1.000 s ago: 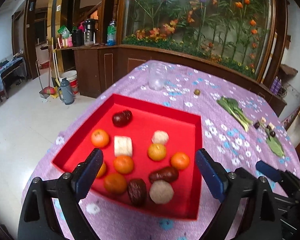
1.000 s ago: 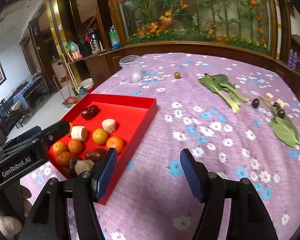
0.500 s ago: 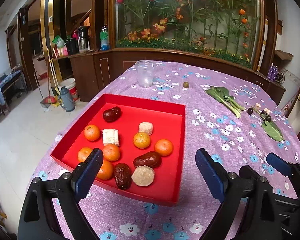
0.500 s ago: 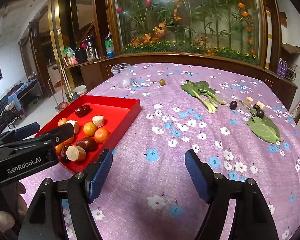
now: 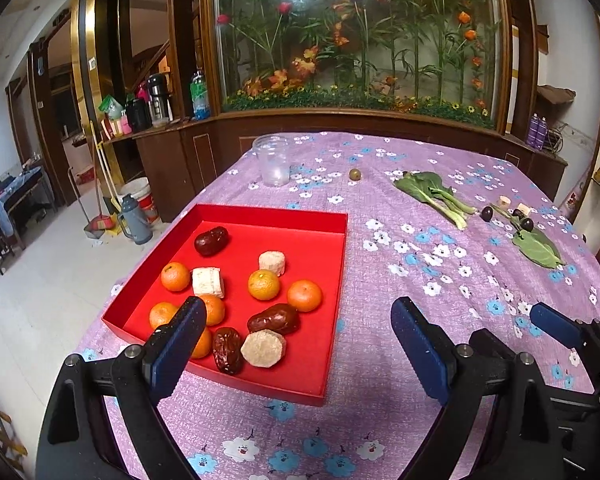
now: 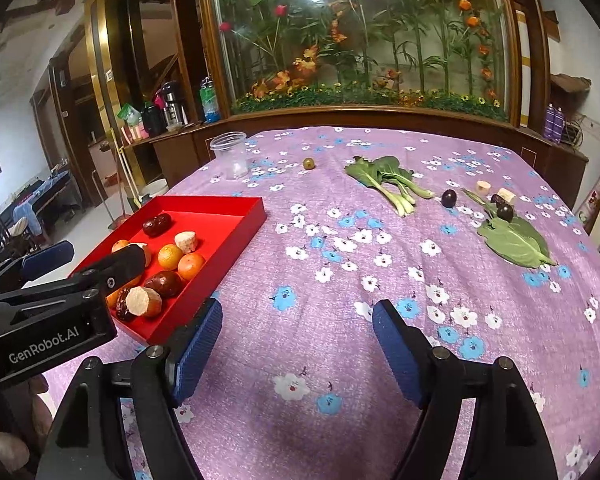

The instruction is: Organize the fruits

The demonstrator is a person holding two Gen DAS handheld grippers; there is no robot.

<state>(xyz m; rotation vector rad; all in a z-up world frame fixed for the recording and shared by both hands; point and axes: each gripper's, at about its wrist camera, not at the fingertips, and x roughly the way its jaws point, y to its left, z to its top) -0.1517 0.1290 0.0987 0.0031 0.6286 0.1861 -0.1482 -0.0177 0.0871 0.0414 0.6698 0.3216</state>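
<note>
We hold both blue-padded grippers, left gripper [image 5: 296, 344] and right gripper [image 6: 298, 346], wide and empty; the shallow red square tray [image 5: 300, 384] of oranges and dates lies lower left.

- The left wrist view is looking down past the red tray [image 5: 342, 264] toward the planter window.
- The right wrist view is facing alike from farther right, sharing tray [image 6: 242, 236] and tablecloth [image 6: 340, 280].

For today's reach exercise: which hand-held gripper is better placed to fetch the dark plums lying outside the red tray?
Right. The right hand-held gripper, open and empty, faces the dark plums; the left hand-held gripper hangs by the red tray.
</note>
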